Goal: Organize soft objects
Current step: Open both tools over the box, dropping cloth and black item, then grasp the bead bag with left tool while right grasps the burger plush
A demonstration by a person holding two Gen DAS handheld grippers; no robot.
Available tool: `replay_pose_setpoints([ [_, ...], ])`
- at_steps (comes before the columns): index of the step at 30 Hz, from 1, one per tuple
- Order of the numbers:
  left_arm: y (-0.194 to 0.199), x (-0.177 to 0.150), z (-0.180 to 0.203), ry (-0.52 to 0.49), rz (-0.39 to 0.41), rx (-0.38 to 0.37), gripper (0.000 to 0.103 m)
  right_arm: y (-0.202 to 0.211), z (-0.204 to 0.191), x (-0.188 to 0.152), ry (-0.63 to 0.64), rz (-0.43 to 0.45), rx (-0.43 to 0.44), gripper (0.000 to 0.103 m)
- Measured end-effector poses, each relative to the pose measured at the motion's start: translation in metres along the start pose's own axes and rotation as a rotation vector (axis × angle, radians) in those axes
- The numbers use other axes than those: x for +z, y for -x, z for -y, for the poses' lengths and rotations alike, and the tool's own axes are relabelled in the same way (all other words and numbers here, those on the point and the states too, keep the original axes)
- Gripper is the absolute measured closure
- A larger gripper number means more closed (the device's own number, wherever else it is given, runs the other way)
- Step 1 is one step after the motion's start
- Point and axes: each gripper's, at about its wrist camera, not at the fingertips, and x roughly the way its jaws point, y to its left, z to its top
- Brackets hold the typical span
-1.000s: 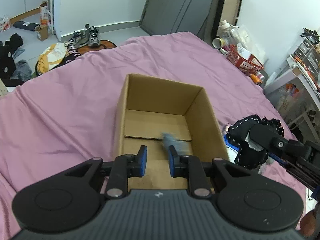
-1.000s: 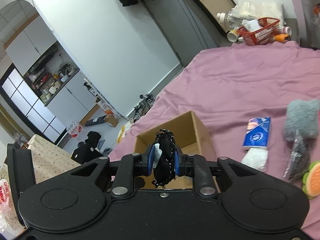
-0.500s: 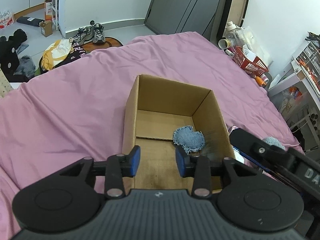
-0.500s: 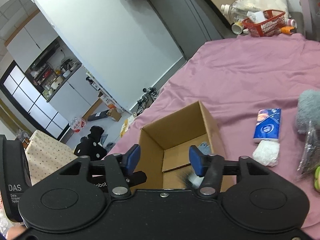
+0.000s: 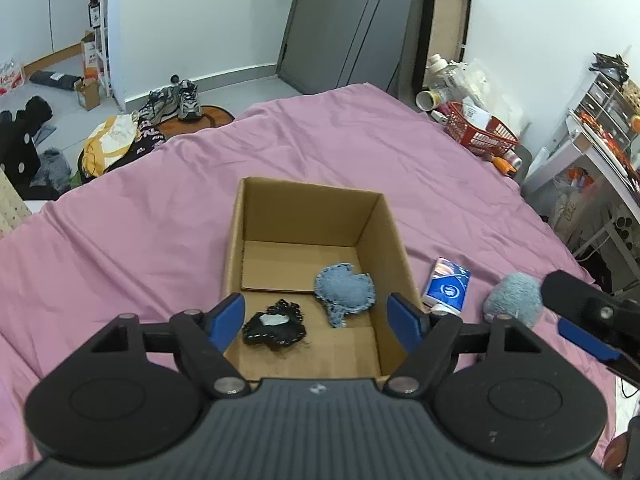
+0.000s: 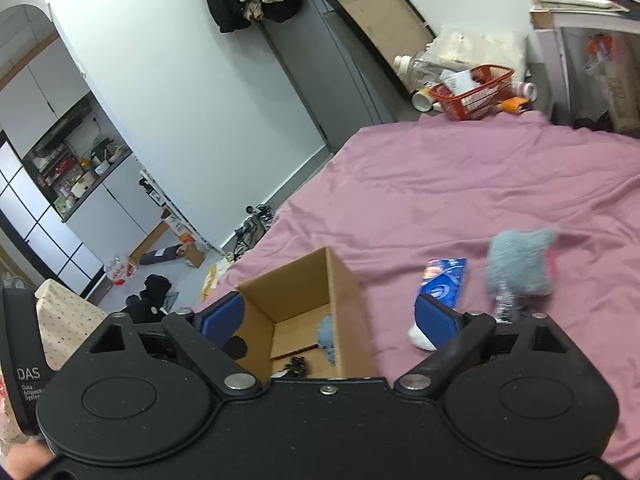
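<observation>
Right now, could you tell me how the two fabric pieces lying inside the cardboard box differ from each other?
The denim patch is pale blue; the black patch is dark with white stitching along its edge and a pale spot in its middle. The denim patch looks larger than the black patch. The denim patch lies near the right wall of the cardboard box, the black patch nearer the front left corner. Both lie flat, apart, ungripped.

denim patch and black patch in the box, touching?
Apart. The left wrist view shows bare cardboard floor between the denim patch and the black patch inside the box.
</observation>
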Motion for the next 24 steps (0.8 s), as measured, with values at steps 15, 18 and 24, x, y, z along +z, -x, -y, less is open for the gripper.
replay_pose_setpoints([
  [15, 0.026, -0.009, 0.048, -0.093, -0.002, 0.008, 0.02, 0.042, 0.043, 0.008, 0.029, -0.024, -0.038, 0.0],
  [18, 0.029, -0.012, 0.057, -0.087, -0.003, -0.008, 0.017, 0.047, 0.055, 0.011, 0.011, -0.027, -0.034, 0.0],
  [24, 0.04, -0.013, 0.076, -0.089, 0.035, -0.012, 0.005, 0.054, 0.085, 0.016, -0.084, -0.013, -0.031, 0.0],
])
